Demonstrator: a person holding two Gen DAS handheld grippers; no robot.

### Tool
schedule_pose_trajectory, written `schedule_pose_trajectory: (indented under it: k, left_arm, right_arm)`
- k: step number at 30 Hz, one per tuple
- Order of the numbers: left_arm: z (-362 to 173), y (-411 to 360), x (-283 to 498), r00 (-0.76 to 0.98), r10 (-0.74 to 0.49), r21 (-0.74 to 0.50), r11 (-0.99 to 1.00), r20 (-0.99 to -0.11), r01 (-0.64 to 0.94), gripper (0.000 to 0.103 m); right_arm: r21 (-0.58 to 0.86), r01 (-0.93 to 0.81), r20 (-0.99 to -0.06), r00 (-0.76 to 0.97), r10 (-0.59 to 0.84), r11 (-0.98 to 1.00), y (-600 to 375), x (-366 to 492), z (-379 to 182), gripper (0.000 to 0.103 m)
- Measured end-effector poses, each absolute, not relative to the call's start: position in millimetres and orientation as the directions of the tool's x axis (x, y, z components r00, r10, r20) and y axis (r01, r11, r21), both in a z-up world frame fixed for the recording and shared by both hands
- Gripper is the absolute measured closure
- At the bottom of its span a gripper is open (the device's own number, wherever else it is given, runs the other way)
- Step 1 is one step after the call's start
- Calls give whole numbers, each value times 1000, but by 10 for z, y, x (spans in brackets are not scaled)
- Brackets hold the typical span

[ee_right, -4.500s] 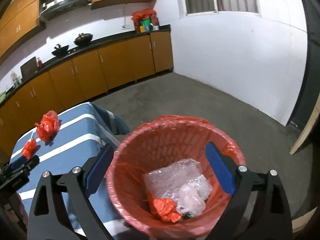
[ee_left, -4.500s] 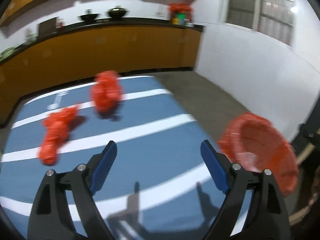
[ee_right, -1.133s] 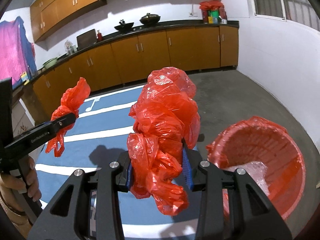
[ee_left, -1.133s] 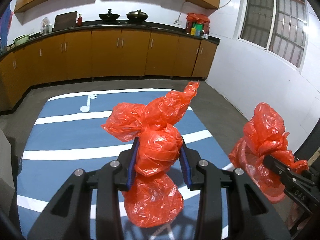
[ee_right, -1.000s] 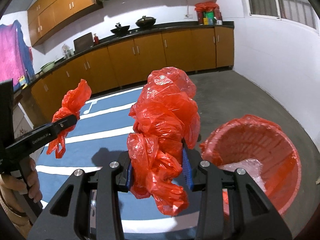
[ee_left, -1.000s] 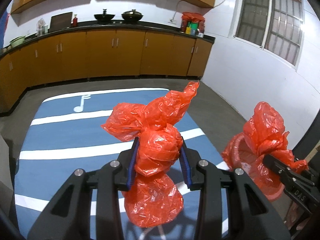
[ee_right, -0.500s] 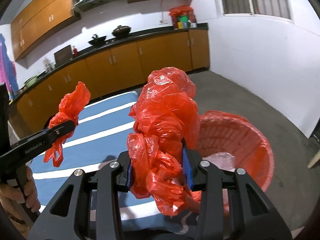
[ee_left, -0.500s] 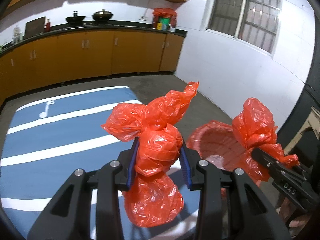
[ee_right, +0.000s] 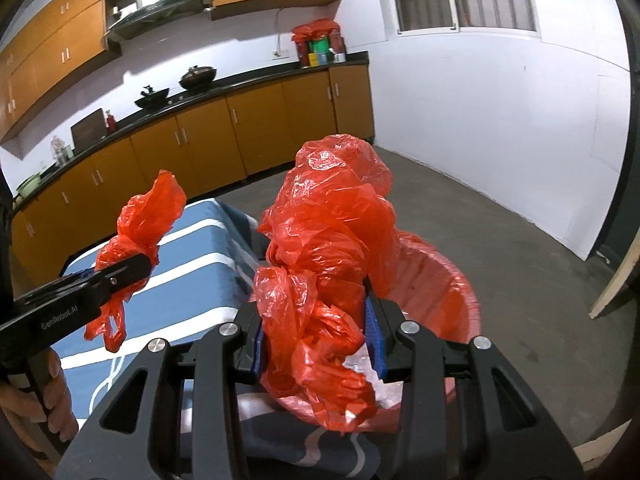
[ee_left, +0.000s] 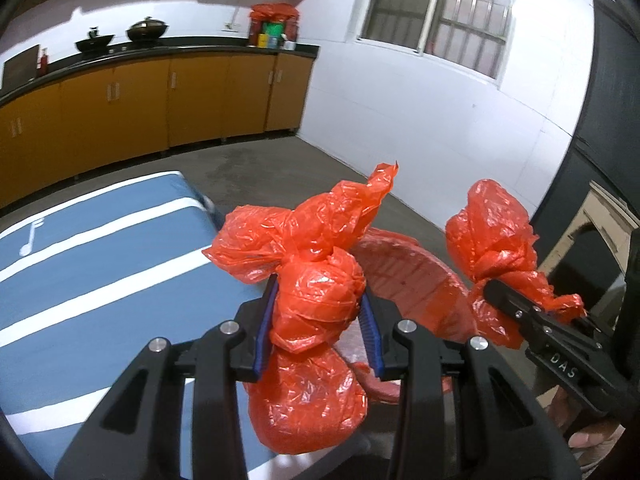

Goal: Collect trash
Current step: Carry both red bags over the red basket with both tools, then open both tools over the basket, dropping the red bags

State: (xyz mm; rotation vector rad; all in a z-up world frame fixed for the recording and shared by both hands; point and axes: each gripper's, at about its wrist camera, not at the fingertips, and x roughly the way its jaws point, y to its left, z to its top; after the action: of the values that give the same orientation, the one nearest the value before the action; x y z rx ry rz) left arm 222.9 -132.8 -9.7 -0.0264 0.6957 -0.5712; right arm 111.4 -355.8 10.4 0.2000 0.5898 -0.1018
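My left gripper (ee_left: 318,320) is shut on a knotted red plastic bag (ee_left: 316,300), its blue pads pressed into the bag's middle. My right gripper (ee_right: 318,336) is shut on a second, crumpled red plastic bag (ee_right: 328,248). Each gripper shows in the other's view: the right one (ee_left: 516,300) to the right with its bag (ee_left: 494,232), the left one (ee_right: 132,266) to the left with its bag (ee_right: 148,216). A red bin with a red liner (ee_right: 452,292) stands on the floor just behind both bags; bubble wrap lies inside it.
A table with a blue, white-striped cloth (ee_left: 100,264) lies to the left of the bin (ee_left: 420,280). Orange cabinets under a dark counter (ee_right: 248,120) line the far wall. A white wall with a barred window (ee_left: 440,12) is to the right. A hand (ee_right: 56,396) holds the left gripper.
Both grippers have swung right, away from the table, with their bags still held. The bin now sits directly behind the bags instead of off to the right.
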Motion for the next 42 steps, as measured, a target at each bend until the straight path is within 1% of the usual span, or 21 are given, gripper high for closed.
schedule_pose_trajectory:
  k: [13,21,25,27,30,32,34,36,38,39,40,41,42]
  left_arm:
    - [-352,-1878,2409,503,-581,-253,777,-639,576,66]
    - [-505,-2169,2509,450,-596,-259,749,-665,610,65]
    - [-573,-2274,2575,433,-598,-267,744,-675,612,65]
    - [-603,-2307,2601,429,-600,-272,743,-676,611,62]
    - [-657,-2324,2633,418,-602,-285,742,-680,607,55]
    - [-697,-2334,2640,417,-597,-284,747,-685,601,48]
    - [-735,-2319,2646,422,-587,-278,755,-691,594,45]
    - [-767,-2291,2664,426,-576,-277,765,-697,581,44]
    - [-767,-2234,2674,439,-565,-274,778,-699,565,41]
    - [-752,-2202,2669,454,-554,-266,788,-698,555,40]
    - [-742,-2151,2664,469,-546,-257,797,-695,547,38]
    - [-725,-2086,2643,489,-534,-244,807,-690,538,35]
    - [-702,-2012,2611,511,-522,-230,818,-683,527,33]
  right_arm:
    - [172,219,-583,809,-80,960,-3858,1178,11,64]
    - [187,238,-588,804,-86,953,-3924,1238,-62,64]
    - [202,247,-584,807,-86,948,-3970,1276,-50,63]
    - [211,249,-579,811,-85,945,-4004,1260,-55,62]
    - [224,246,-568,819,-78,943,-4040,1253,-57,56]
    - [226,243,-566,821,-76,944,-4076,1244,-70,51]
    - [231,241,-563,823,-72,943,-4082,1235,-71,45]
    - [237,245,-561,825,-73,940,-4100,1206,-77,41]
    - [238,255,-558,826,-83,937,-4117,1158,-77,34]
    - [235,265,-554,827,-95,935,-4121,1116,-72,29]
    - [230,272,-550,828,-106,934,-4124,1099,-64,22]
    - [220,285,-542,831,-126,933,-4115,1053,-50,19]
    - [213,293,-536,833,-139,932,-4104,1028,-34,13]
